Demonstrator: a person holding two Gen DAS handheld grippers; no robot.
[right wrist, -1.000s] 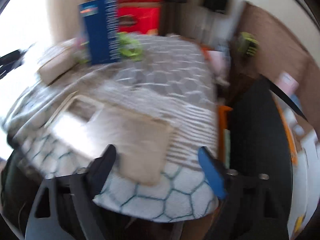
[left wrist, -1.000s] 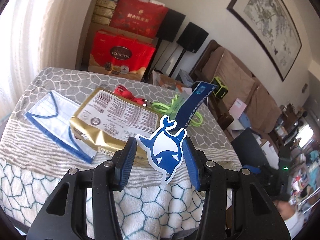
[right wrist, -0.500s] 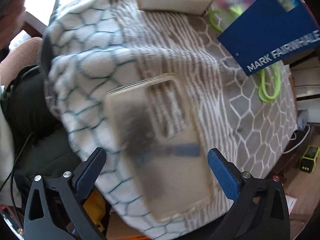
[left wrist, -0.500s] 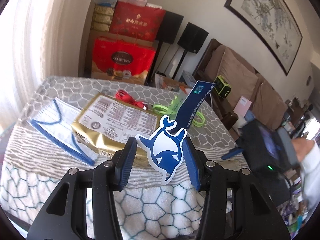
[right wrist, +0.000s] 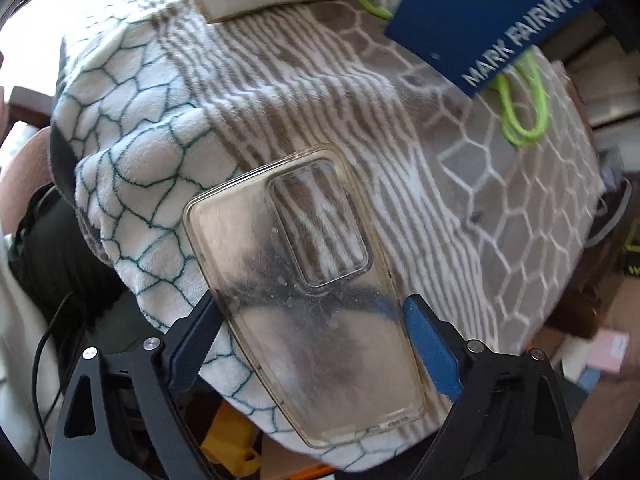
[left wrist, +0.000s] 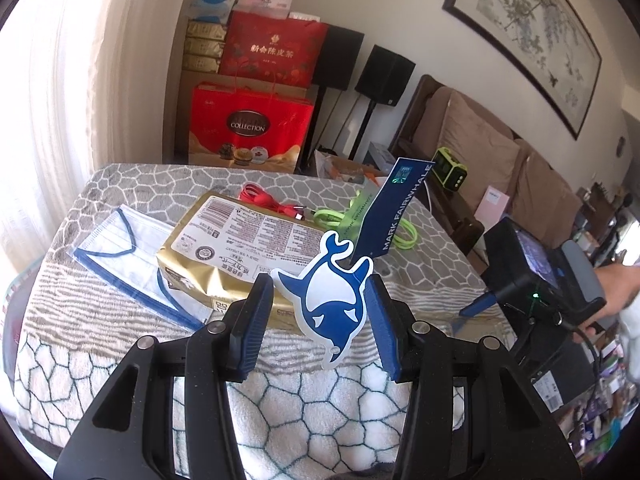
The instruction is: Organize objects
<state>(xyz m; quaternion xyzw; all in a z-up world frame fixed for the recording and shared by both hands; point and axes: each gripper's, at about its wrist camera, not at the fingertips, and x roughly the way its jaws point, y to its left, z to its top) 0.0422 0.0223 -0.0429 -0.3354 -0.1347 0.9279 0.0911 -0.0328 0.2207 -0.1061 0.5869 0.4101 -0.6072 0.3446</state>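
My left gripper (left wrist: 318,286) is shut on a blue and white whale-shaped badge (left wrist: 332,312) and holds it above the table. The badge's dark blue strap (left wrist: 396,212) reads MARK FAIRWHALE and reaches up and away; it also shows at the top right as the strap (right wrist: 492,20). My right gripper (right wrist: 310,308) points down at a clear phone case (right wrist: 320,360) lying flat near the table's edge. Its jaws are closing, one on each side of the case, close to its long edges. One blue right fingertip (left wrist: 476,306) shows in the left wrist view.
A patterned blanket (left wrist: 120,360) covers the table. On it lie a gold packet (left wrist: 248,248), a face mask (left wrist: 128,248), a red cable (left wrist: 268,202) and a green cable (left wrist: 400,232). Red gift bags, speakers and a sofa stand behind. A person's hand is at the right edge.
The right gripper swung over the table, turned to point down and came down with a finger on each side of the phone case. The left gripper kept the badge almost still.
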